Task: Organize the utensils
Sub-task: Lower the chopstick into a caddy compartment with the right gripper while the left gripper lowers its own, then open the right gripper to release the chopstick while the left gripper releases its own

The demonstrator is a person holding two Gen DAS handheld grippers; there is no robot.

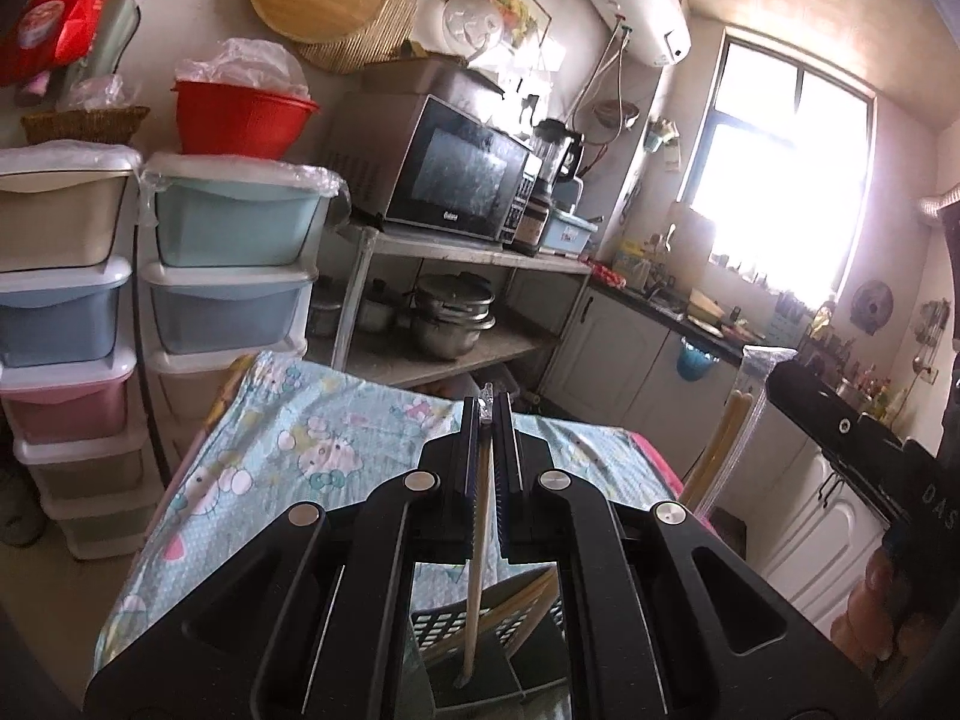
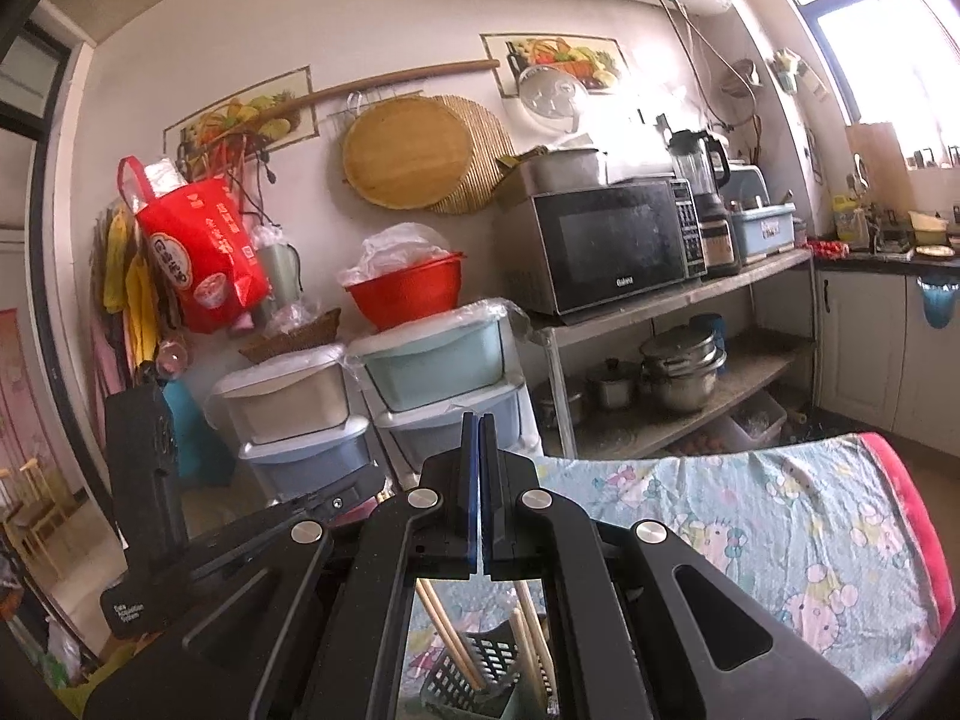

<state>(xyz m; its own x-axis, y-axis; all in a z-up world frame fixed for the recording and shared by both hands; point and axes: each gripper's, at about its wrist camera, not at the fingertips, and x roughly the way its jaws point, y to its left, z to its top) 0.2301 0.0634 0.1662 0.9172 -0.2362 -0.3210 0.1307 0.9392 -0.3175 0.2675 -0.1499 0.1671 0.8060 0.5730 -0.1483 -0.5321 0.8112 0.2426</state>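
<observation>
Chopstick (image 1: 480, 546) pinched in left gripper (image 1: 493, 414) risks missing the holder (image 2: 480, 672) below; right gripper (image 2: 479, 438) closed, empty.

We see a pale blue cloth (image 2: 750, 516) printed with pink and white cartoon cats covering the surface, edged in red. Our black left gripper (image 1: 487, 414) holds a tan wooden chopstick (image 1: 477, 570). The perforated utensil basket (image 2: 480, 669) is dark grey-green. Behind, a red bowl (image 2: 405, 294) tops pastel drawers (image 2: 432, 360).
</observation>
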